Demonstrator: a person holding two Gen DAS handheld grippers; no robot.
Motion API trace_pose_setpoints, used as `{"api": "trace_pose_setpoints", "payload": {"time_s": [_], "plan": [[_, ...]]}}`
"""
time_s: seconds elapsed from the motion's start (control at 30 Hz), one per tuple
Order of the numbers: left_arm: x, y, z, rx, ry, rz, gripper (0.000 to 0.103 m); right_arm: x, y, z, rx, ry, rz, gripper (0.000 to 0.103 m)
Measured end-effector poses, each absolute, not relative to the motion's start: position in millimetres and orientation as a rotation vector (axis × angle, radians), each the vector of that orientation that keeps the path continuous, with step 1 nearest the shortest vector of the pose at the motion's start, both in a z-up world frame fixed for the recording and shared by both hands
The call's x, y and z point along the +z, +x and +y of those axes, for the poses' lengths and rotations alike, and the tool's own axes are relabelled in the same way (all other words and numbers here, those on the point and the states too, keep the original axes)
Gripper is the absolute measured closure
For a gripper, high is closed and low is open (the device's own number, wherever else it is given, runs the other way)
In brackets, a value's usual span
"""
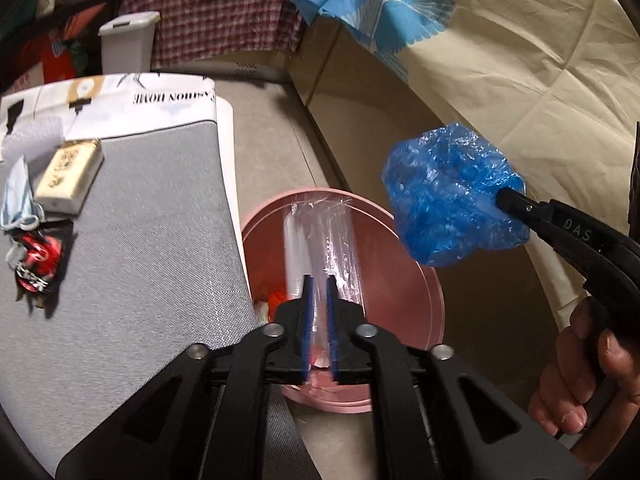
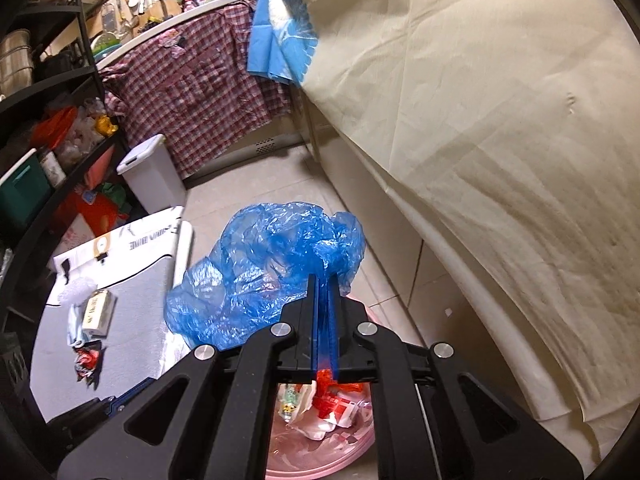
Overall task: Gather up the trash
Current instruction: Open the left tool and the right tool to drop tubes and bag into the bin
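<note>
The left gripper, low centre of its own view, has its blue-padded jaws slightly apart around a clear, crinkled plastic sleeve; the pads look barely in contact with it, so whether the film is truly pinched or already slipping free I cannot tell. That sleeve stands directly over the round pink plastic waste bin, which already holds red and white wrappers at its bottom. The right gripper, nearly pressed together, pinches a gathered edge of a crumpled translucent blue plastic bag, which billows up and to the left of the tips, above the bin's rim; in the left view the same bag hangs at right centre. Both pieces are thin film: very light, limp, slick and springy, so a bunched fold is the surest hold, and they will likely drift rather than drop cleanly. Further out, on the grey woven mat at the left, lie a pale blue face mask, a cream rectangular packet and a crushed red can, apparently awaiting collection.
</note>
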State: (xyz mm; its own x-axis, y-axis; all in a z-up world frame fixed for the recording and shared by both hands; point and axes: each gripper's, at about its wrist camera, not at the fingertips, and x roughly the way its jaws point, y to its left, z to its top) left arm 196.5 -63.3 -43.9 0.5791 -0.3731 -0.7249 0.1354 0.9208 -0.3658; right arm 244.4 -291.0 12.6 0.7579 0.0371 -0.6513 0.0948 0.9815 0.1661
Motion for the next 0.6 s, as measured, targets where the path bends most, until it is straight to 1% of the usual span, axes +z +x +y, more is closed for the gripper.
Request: {"api": "trace_pose_setpoints", "payload": {"time_s": [0.03,0.07,0.17,0.37,0.6], "plan": [[-44.3,196.8,-62.6,-0.298,-0.288,0.905,0.082,10.5,246.7,-290.2,-0.027,0.197,0.72,0.091],[-44.3,195.4,-60.9,-0.293,-0.287,0.898,0.081,9.6,247.7,-289.5,-0.026,0.196,0.722,0.086],[-44.6,193.1,-57.6,-0.29,-0.281,0.898,0.081,8.1,249.9,-286.5,-0.023,0.188,0.722,0.074],[-36.7,182.9,-46.6,-0.282,-0.255,0.884,0.081,8.5,248.5,-283.6,-0.012,0.19,0.716,0.073],[-15.3,156.3,-14.5,-0.267,-0.231,0.865,0.081,16.7,237.3,-273.7,0.021,0.167,0.678,0.073]]}}
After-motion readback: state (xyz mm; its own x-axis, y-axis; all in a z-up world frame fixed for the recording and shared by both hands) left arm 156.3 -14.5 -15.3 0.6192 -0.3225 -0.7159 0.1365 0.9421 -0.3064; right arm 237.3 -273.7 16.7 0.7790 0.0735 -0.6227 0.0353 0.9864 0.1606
